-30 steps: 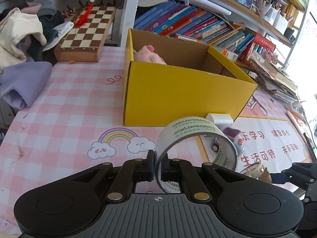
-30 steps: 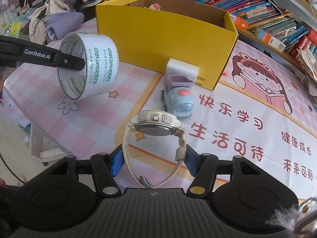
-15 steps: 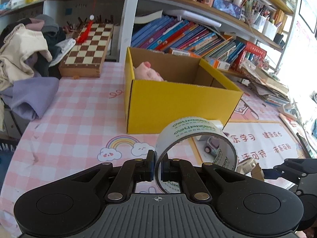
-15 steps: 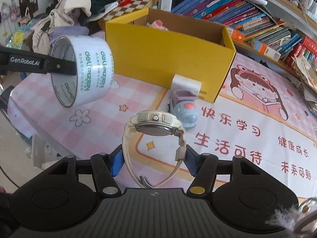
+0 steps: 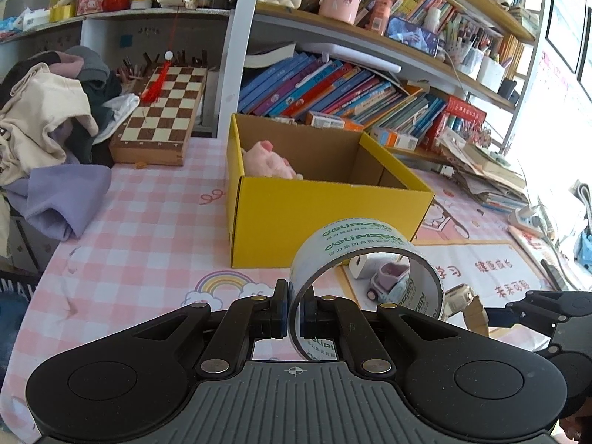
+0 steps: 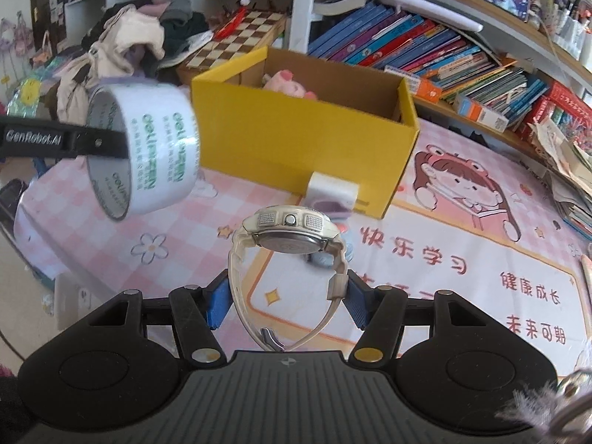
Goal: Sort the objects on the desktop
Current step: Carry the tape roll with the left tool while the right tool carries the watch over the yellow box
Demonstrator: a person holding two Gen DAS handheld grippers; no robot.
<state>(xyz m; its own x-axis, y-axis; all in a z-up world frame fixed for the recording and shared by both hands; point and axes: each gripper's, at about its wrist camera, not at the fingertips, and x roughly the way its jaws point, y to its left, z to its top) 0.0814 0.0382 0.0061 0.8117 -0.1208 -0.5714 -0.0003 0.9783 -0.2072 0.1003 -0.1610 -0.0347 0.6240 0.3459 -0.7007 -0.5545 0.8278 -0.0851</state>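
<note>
My left gripper [image 5: 295,312] is shut on the wall of a white roll of tape [image 5: 364,255] with green lettering and holds it in the air, near the front of the open yellow box [image 5: 325,211]. The tape also shows in the right wrist view [image 6: 148,155]. My right gripper [image 6: 285,296] is shut on the strap of a cream digital watch [image 6: 292,229], held above the table to the right of the tape. A pink plush toy [image 5: 270,162] lies inside the box [image 6: 296,125]. A small toy car [image 5: 388,281] and a white block [image 6: 331,187] sit on the table in front of the box.
A chessboard [image 5: 162,111] and a pile of clothes [image 5: 44,140] lie at the back left. Rows of books [image 5: 351,96] fill the shelf behind the box. A pink poster mat [image 6: 462,259] covers the table's right side. Stacked papers [image 5: 484,174] lie at the far right.
Both grippers have risen higher above the table with their loads still held, so more of the box's inside and the shelves shows.
</note>
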